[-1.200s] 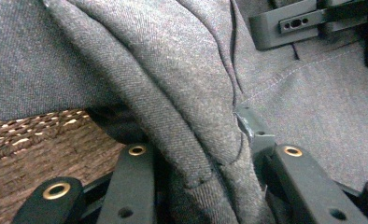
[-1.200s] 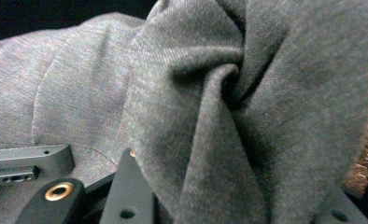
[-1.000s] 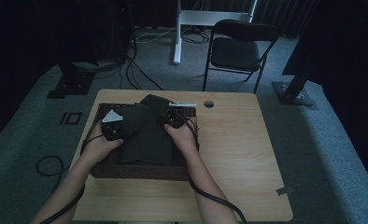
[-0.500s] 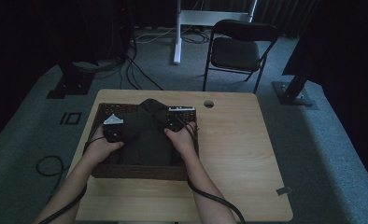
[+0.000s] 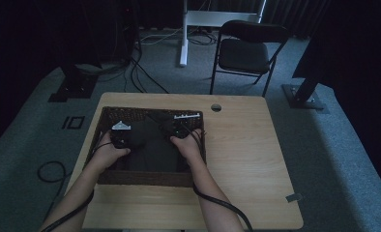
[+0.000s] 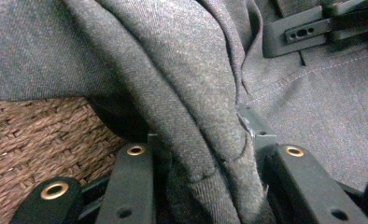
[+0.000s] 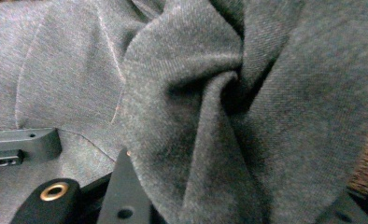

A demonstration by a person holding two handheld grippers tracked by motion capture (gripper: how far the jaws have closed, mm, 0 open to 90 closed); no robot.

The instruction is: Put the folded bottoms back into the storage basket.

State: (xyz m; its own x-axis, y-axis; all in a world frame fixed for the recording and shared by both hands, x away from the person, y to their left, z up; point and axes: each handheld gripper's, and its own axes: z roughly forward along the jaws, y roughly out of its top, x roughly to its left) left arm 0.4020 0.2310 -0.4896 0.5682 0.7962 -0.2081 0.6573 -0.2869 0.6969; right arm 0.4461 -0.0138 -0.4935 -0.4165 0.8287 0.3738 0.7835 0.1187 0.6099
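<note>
A dark grey garment (image 5: 150, 147) lies in a brown woven basket (image 5: 145, 178) on the left of a wooden table (image 5: 241, 159). My left gripper (image 5: 121, 133) is low in the basket's left half, and my right gripper (image 5: 176, 128) is in its right half. In the left gripper view the left gripper (image 6: 201, 135) is shut on a thick fold of the garment (image 6: 173, 84), with wicker (image 6: 32, 140) beside it. In the right gripper view the right gripper (image 7: 229, 186) has a bunched fold of the garment (image 7: 196, 116) between its jaws; they have just eased slightly wider.
The table's right half is bare wood with a round cable hole (image 5: 216, 107) near the far edge. A black folding chair (image 5: 246, 53) and a white desk leg (image 5: 183, 34) stand beyond the table. Cables trail from both grippers over the near edge.
Both hands have sunk into the basket with the garment. The raised peak of cloth between the grippers has dropped and flattened.
</note>
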